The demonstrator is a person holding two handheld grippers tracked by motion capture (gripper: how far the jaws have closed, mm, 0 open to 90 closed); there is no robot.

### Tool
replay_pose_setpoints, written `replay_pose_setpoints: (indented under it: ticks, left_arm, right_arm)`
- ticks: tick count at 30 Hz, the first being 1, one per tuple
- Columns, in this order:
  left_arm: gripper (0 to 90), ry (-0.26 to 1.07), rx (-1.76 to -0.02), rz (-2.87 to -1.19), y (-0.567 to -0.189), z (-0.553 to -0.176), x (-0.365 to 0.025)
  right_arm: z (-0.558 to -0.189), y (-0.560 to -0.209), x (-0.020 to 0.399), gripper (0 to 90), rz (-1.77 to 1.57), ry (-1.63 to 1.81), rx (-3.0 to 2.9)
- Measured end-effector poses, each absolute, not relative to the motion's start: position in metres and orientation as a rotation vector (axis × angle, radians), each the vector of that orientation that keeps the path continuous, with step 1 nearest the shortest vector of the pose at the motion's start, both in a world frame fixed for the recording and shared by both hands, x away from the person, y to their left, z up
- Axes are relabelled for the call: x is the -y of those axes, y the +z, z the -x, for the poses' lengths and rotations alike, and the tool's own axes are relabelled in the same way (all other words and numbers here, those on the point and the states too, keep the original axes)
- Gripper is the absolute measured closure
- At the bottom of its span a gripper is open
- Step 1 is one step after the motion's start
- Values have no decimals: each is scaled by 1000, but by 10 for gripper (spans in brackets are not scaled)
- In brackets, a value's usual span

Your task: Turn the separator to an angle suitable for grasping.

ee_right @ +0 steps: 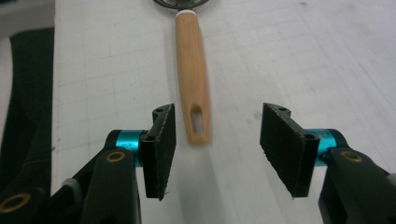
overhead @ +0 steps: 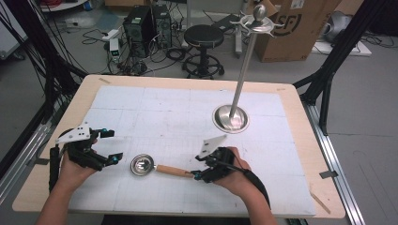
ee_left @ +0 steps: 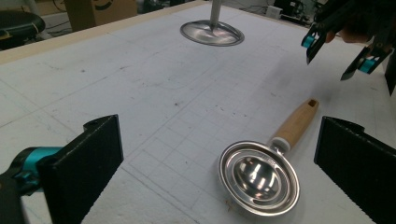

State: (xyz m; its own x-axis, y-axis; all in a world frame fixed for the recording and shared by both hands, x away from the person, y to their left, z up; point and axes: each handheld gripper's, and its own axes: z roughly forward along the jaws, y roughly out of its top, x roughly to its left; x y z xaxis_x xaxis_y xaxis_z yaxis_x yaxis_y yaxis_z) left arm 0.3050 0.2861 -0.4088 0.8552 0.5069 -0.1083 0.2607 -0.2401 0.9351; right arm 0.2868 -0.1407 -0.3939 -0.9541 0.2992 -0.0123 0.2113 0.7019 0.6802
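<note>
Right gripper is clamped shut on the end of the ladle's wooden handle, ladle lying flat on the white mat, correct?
Not quite. The right gripper is open: its jaws stand apart on either side of the wooden handle, touching nothing, as the right gripper view shows. The ladle does lie flat on the white mat.

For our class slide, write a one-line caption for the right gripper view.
Open right gripper poised just behind the wooden handle of a ladle on the white mat.

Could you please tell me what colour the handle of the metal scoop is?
The scoop's handle is light, natural wood brown, with a slot near its end; the right gripper view shows it best.
</note>
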Motion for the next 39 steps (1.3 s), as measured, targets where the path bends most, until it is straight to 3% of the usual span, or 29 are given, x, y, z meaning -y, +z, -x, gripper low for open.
replay_pose_setpoints:
  ticks: [6,12,22,30,39]
  left_arm:
    - [18,249,-582,-1837,-410,-305,-285]
    - [18,244,-580,-1849,-411,-307,-283]
    - [18,241,-571,-1836,-409,-305,-284]
    - [18,225,-564,-1839,-411,-307,-283]
    - [18,223,-558,-1831,-410,-307,-284]
  right_arm:
    - [-279,-397,203,396,-615,1349,-2605]
    - [-277,-391,228,369,-687,1486,-2482]
    - [-276,-390,240,287,-728,1519,-2405]
    - [-280,-393,252,162,-771,1592,-2330]
    - [-281,-393,257,114,-785,1613,-2291]
